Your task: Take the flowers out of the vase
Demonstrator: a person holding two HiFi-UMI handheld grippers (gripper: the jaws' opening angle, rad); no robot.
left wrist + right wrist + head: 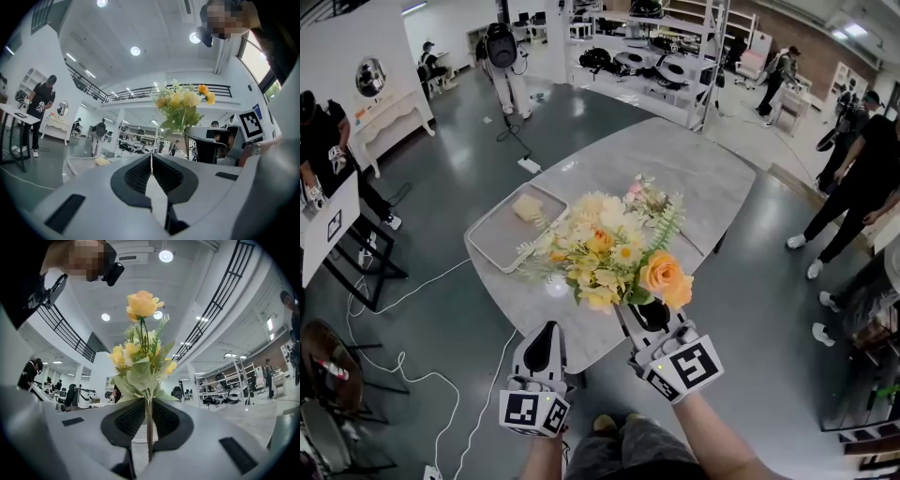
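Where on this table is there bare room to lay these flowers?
Beyond the flowers, the table is bare. The tray is free except a yellowish block at its far end. The near edge is crowded: flowers overhang it, held by the right gripper, left gripper beside.

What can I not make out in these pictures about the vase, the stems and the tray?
Vase: head view, not visible; the flowers cover that spot.
Stem, lower end: right gripper view, hidden behind the right gripper, shut on it.
Pale lump on the tray: head view, too small to identify.
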